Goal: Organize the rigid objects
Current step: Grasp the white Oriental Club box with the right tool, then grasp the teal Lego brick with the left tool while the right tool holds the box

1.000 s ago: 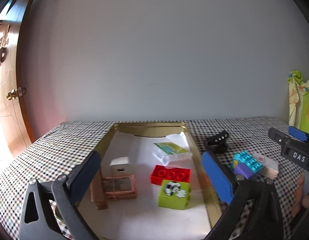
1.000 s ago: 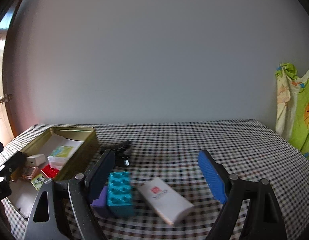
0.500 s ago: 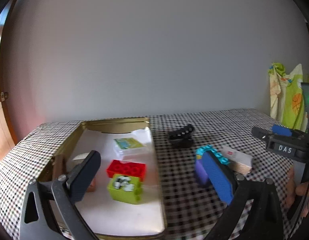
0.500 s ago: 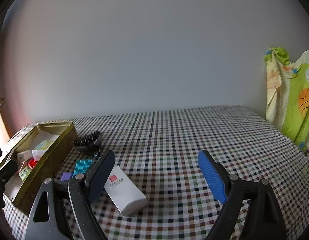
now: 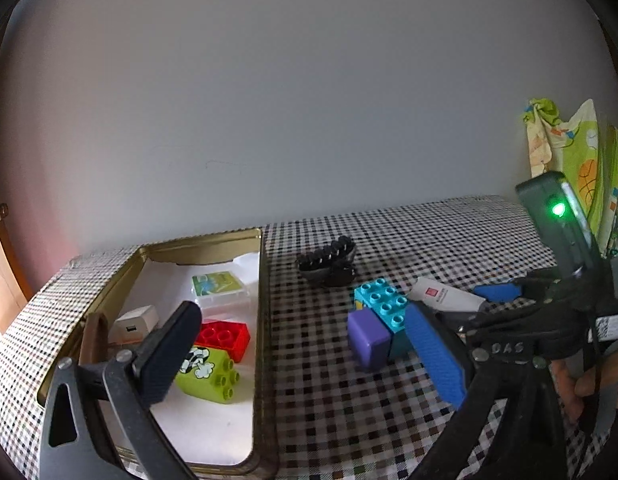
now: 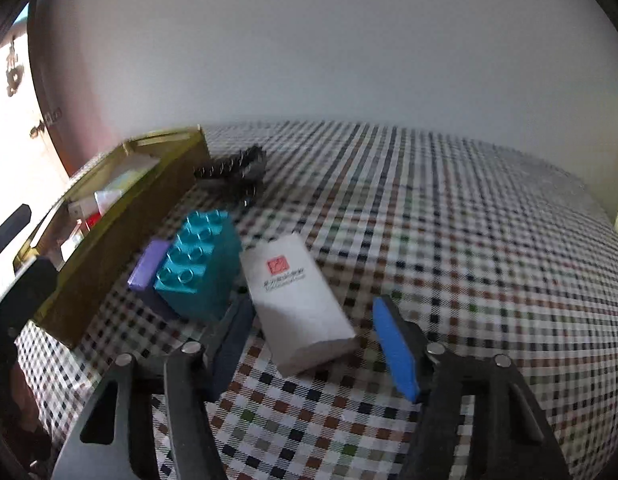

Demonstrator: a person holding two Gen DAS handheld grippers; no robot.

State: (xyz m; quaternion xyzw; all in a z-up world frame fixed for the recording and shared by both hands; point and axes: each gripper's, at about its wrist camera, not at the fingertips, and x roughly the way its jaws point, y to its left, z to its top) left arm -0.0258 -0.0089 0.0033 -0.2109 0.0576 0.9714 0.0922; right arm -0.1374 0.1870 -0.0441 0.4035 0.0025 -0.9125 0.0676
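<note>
A gold tin tray (image 5: 261,280) (image 6: 121,220) holds a red brick (image 5: 223,336), a green brick (image 5: 209,376), a white charger (image 5: 135,320) and a small clear box (image 5: 219,290). On the checked cloth lie a teal brick (image 5: 383,306) (image 6: 197,256) with a purple block (image 5: 367,338) (image 6: 147,266), a black hair claw (image 5: 329,260) (image 6: 233,170) and a white box (image 6: 297,300) (image 5: 445,298). My right gripper (image 6: 315,344) is open, its jaws on either side of the white box's near end. My left gripper (image 5: 305,356) is open and empty over the tray's right rim.
The table stands against a plain wall. A wooden door (image 6: 13,80) is at the left. A green and yellow cloth (image 5: 565,152) hangs at the right. The checked cloth (image 6: 469,240) stretches bare to the right of the white box.
My right gripper has dropped and moved in over the white box, its jaws now straddling it. My left gripper has swung further right, away from the tray's middle.
</note>
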